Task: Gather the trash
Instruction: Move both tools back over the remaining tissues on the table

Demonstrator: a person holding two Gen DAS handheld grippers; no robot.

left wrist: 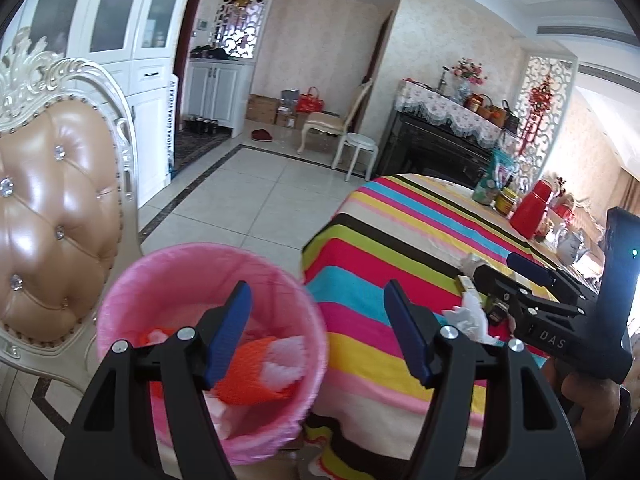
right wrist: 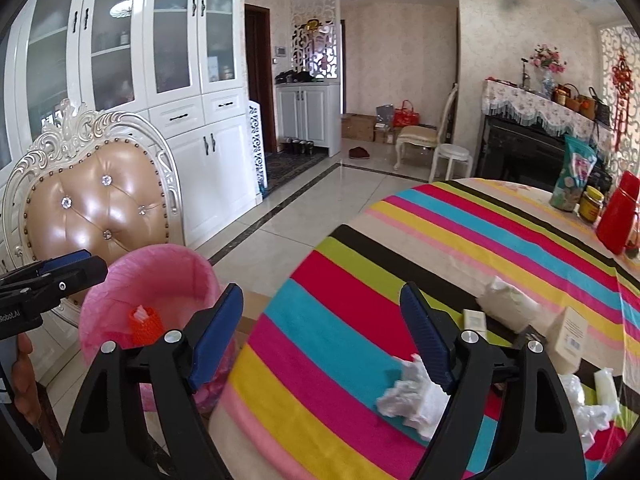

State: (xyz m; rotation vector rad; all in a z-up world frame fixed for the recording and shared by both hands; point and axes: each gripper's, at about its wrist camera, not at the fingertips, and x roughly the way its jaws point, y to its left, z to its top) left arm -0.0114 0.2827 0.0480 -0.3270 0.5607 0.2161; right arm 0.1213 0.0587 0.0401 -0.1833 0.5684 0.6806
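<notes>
While both jaws stand apart, empty: right gripper (right wrist: 322, 334) drops onto crumpled tissue (right wrist: 412, 394) at near table (right wrist: 400, 240) edge; left gripper (left wrist: 318, 332) waits by pink bin (left wrist: 168, 276).

"DAS" on right gripper (left wrist: 532, 276); "RoboLAI" on left gripper (right wrist: 60, 268).

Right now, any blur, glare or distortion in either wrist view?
Left wrist: pink bin rim smeared by motion blur; window side at far right blown out; fisheye vignette darkens the corners. Right wrist: sharper overall, crumpled tissue crisp; glare on the tufted chair back; cabinet edges bow from fisheye distortion.
</notes>
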